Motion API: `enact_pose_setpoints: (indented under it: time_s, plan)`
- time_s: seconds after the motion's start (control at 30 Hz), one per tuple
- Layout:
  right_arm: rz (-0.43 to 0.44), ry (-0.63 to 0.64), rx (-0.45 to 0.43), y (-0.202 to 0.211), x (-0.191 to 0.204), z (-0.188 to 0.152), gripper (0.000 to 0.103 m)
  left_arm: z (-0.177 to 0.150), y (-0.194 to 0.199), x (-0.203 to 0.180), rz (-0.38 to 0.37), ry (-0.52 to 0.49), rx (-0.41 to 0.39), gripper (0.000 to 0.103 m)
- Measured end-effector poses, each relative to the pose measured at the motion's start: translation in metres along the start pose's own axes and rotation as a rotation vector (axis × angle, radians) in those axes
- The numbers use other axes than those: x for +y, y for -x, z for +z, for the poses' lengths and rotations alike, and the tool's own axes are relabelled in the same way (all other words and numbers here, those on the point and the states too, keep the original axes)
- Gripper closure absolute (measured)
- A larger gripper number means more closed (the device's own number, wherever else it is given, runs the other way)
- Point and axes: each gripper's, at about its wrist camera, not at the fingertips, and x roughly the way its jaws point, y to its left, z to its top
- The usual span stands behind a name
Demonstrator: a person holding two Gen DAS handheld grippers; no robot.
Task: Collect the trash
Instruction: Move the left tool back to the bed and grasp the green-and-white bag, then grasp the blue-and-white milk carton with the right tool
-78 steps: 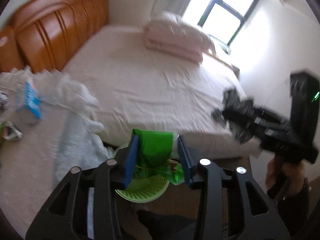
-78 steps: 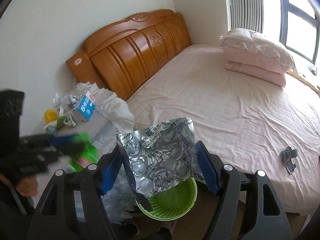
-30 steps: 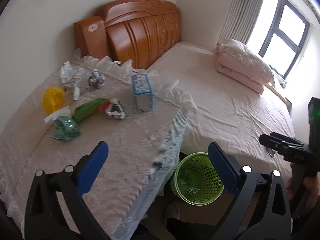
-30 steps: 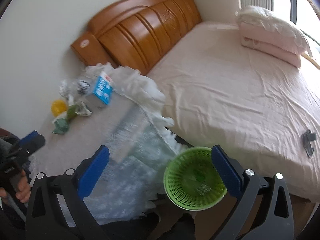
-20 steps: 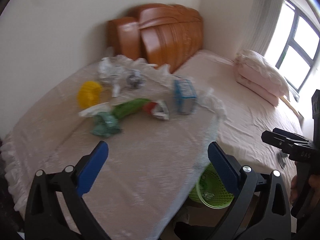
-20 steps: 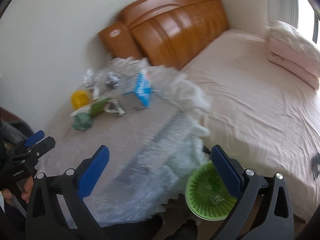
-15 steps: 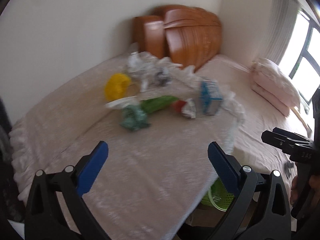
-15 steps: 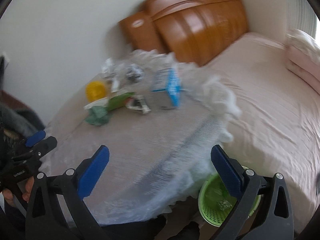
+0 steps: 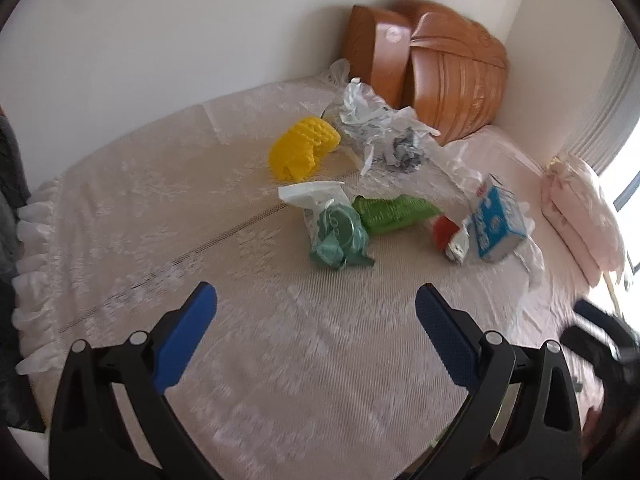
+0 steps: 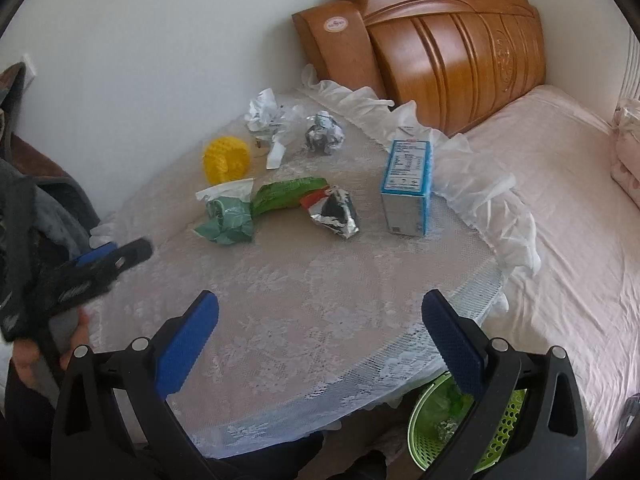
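Right now both my claws hang over the near edge of the lace-covered desk [image 10: 304,304], each with its jaws spread wide and nothing between them. My left claw [image 9: 316,336] faces the litter, which lies well ahead of its tips in a loose cluster toward the far side. Nearest to it is a teal wrapper [image 9: 340,240] with a white scrap on top, and touching that on the right a green packet [image 9: 394,212]. Beyond these sit a yellow piece [image 9: 302,152] and crumpled paper [image 9: 376,128] near the headboard [image 9: 440,80]. Off to the right a foil wrapper [image 9: 452,240] with a red patch lies just beside a blue-and-white carton [image 9: 496,228]. From my right claw [image 10: 320,340] I see the same spread: the teal wrapper [image 10: 228,220] ahead and left of the tips, the green packet [image 10: 288,194] and foil wrapper [image 10: 334,212] roughly straight ahead, the carton [image 10: 408,184] standing upright ahead and to the right, the yellow piece [image 10: 226,160] and paper [image 10: 264,114] farther back, plus a dark crumpled ball [image 10: 324,134]. A green basket [image 10: 492,436] sits on the floor below the desk edge, under my right claw's right finger, between desk and bed [image 10: 568,200], with some scraps inside. The left claw [image 10: 100,264] shows blurred at the left edge of the right view, over the desk's left rim.
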Motion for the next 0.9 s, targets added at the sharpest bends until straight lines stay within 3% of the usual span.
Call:
enact_pose_setpoints:
  time_s: [0.13, 0.23, 0.43, 0.57, 0.8, 0.9]
  plan:
    - [-0.019, -0.037, 0.003, 0.000, -0.015, 0.001, 0.002, 0.027, -0.045, -0.008, -0.013, 0.076, 0.031, 0.008]
    - [-0.033, -0.065, 0.005, 0.000, -0.026, 0.001, 0.002, 0.037, -0.075, -0.015, 0.038, 0.074, 0.034, 0.009]
    - [-0.044, -0.113, 0.019, -0.005, -0.047, 0.004, 0.002, 0.042, -0.119, -0.017, 0.099, 0.058, 0.103, 0.038]
    - [-0.043, -0.109, 0.028, -0.013, -0.050, 0.011, 0.002, 0.045, -0.127, -0.014, 0.079, 0.088, 0.118, 0.056]
    - [-0.049, -0.097, 0.005, -0.030, -0.048, 0.041, 0.002, 0.042, -0.120, -0.004, 0.062, 0.137, 0.109, 0.060]
    - [-0.095, -0.105, -0.010, -0.050, -0.051, 0.066, 0.002, 0.041, -0.107, 0.000, 0.062, 0.131, 0.087, 0.060]
